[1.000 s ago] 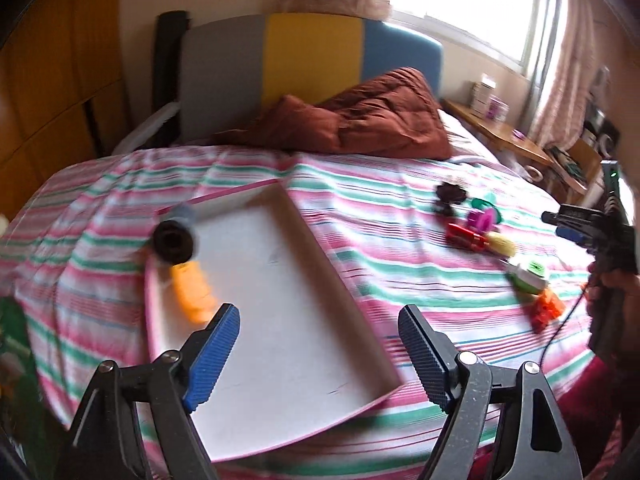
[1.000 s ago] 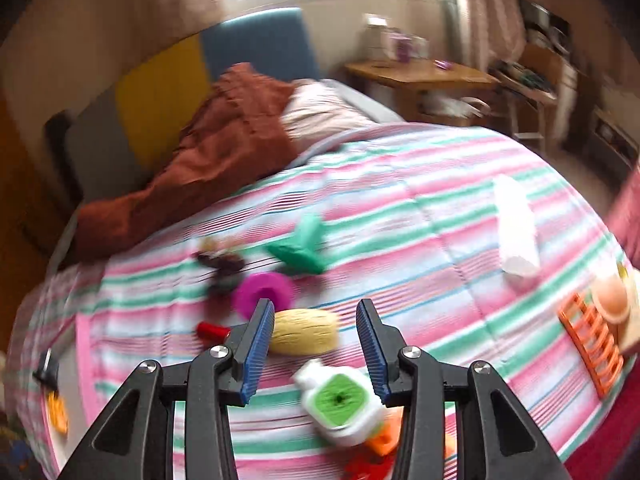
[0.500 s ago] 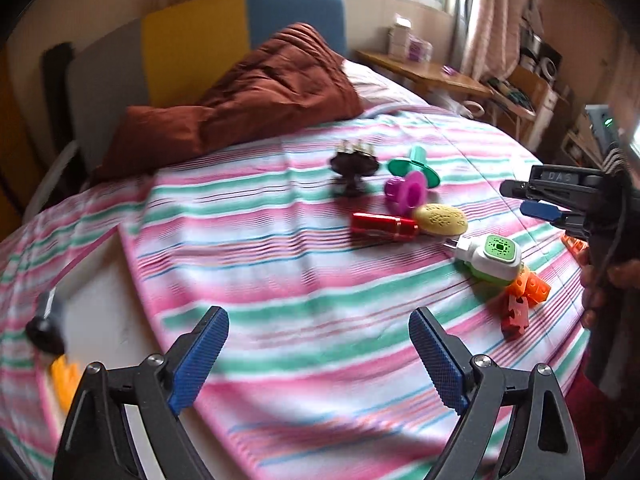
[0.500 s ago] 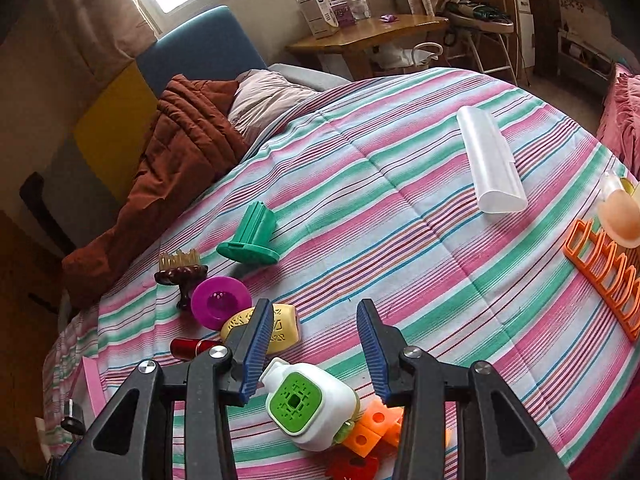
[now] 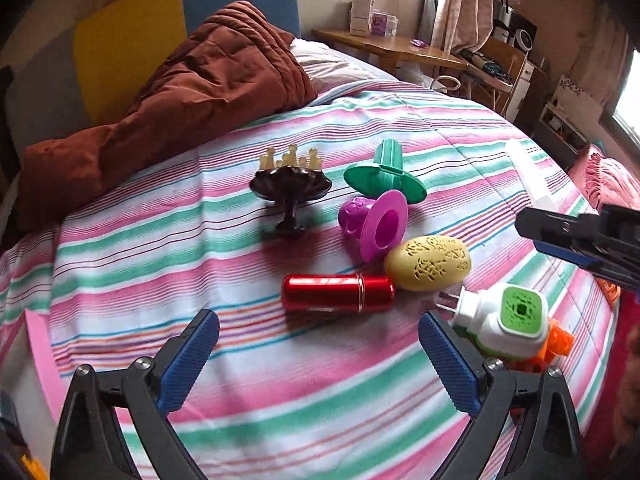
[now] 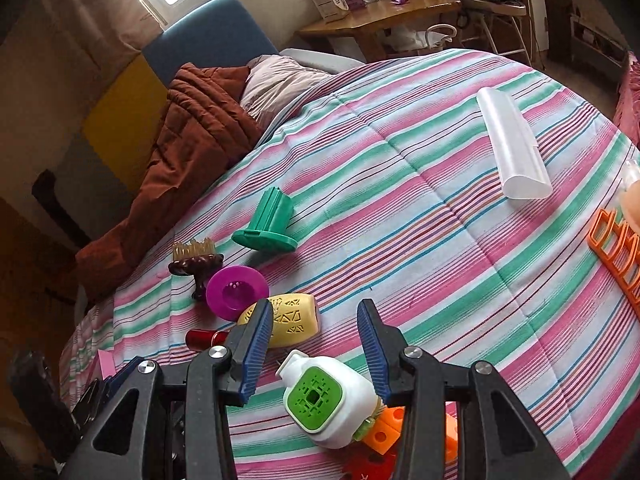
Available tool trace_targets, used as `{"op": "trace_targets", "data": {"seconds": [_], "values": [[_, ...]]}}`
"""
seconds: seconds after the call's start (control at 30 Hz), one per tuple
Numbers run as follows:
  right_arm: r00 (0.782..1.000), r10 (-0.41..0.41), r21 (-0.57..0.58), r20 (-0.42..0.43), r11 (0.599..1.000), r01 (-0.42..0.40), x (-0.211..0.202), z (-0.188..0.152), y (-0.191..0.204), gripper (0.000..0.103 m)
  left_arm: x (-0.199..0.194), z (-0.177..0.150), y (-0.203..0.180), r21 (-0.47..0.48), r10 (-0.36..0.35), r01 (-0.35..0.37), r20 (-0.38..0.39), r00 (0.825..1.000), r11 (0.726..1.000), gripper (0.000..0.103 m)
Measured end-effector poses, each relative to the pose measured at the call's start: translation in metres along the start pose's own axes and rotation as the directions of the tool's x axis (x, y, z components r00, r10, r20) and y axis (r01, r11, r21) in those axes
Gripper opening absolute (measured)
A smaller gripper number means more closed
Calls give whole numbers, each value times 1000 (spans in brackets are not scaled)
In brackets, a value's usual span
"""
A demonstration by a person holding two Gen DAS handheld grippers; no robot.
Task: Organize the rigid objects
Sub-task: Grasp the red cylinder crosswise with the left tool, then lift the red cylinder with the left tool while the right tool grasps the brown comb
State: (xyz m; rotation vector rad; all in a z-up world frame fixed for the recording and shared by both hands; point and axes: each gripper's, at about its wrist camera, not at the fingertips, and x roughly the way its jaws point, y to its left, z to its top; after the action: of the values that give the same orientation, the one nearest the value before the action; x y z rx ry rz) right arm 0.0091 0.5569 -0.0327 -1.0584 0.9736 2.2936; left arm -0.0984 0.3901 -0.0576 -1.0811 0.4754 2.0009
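Small rigid objects lie in a cluster on the striped bedspread: a red cylinder (image 5: 338,292), a yellow perforated oval (image 5: 427,262), a purple cup-shaped piece (image 5: 376,224), a green flanged piece (image 5: 385,173), a dark brown comb-topped stand (image 5: 290,189) and a white plug-in device with a green face (image 5: 504,320). My left gripper (image 5: 318,354) is open, just short of the red cylinder. My right gripper (image 6: 314,346) is open above the white plug-in device (image 6: 326,398), with the yellow oval (image 6: 290,320) by its left finger.
Orange blocks (image 6: 390,432) lie under the plug-in device. A translucent white tube (image 6: 514,148) and an orange rack (image 6: 618,248) lie at the right of the bed. A brown quilt (image 5: 180,92) is bunched at the headboard. A pink tray edge (image 5: 38,344) shows at far left.
My left gripper swung right from the tray to the object cluster and closed in on the red cylinder. My right gripper moved little, staying over the plug-in device.
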Motion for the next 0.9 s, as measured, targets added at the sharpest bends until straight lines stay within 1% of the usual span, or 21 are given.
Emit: {"op": "trace_targets", "data": {"seconds": [0.1, 0.17, 0.23, 0.27, 0.3, 0.33, 0.37, 0.4, 0.47, 0.53, 0.6, 0.7, 0.8, 0.9], "values": [[1000, 9, -6, -6, 1000, -9, 0, 0, 2, 44, 15, 6, -5, 31, 13, -12, -14, 1000, 999, 100], [1000, 17, -3, -8, 1000, -17, 0, 0, 1, 44, 23, 9, -7, 44, 1, 0, -18, 1000, 999, 100], [1000, 23, 0, -10, 1000, -23, 0, 0, 1, 44, 34, 11, -7, 57, 12, -10, -26, 1000, 998, 100], [1000, 25, 0, -11, 1000, -25, 0, 0, 1, 44, 39, 12, -6, 59, 13, -12, -31, 999, 998, 95], [1000, 25, 1, -11, 1000, -25, 0, 0, 1, 44, 43, 11, -4, 54, 1, 1, -42, 999, 999, 78], [1000, 27, 2, -12, 1000, -27, 1, 0, 1, 44, 48, 11, -1, 39, -15, 18, -67, 998, 999, 76], [1000, 27, 1, -12, 1000, -27, 1, 0, 1, 44, 48, 9, 0, 32, -14, 16, -60, 998, 999, 75], [1000, 25, 1, -11, 1000, -25, 1, 0, 1, 44, 45, 7, 1, 30, -16, 17, -41, 999, 999, 75], [1000, 25, 1, -9, 1000, -25, 0, 0, 1, 44, 39, 1, 3, 16, -32, 32, -37, 999, 999, 75], [1000, 26, -1, -8, 1000, -26, 0, 0, 1, 44, 32, -6, 6, -1, -17, 17, -39, 999, 1000, 75], [1000, 21, -12, -10, 1000, -21, 0, -1, 3, 44, 20, -16, 11, -41, -9, 7, -43, 999, 999, 75], [1000, 16, -35, -16, 999, -16, 1, -3, 7, 44, -4, -31, 12, -54, 5, -6, -18, 1000, 999, 75], [999, 18, -79, -41, 997, -21, 5, -7, 16, 44, -29, -47, 13, -64, 17, -17, 9, 1000, 998, 75], [998, 24, -158, -53, 987, -32, 6, -13, 34, 44, -53, -60, 16, -90, 8, -5, 32, 999, 996, 75]]}}
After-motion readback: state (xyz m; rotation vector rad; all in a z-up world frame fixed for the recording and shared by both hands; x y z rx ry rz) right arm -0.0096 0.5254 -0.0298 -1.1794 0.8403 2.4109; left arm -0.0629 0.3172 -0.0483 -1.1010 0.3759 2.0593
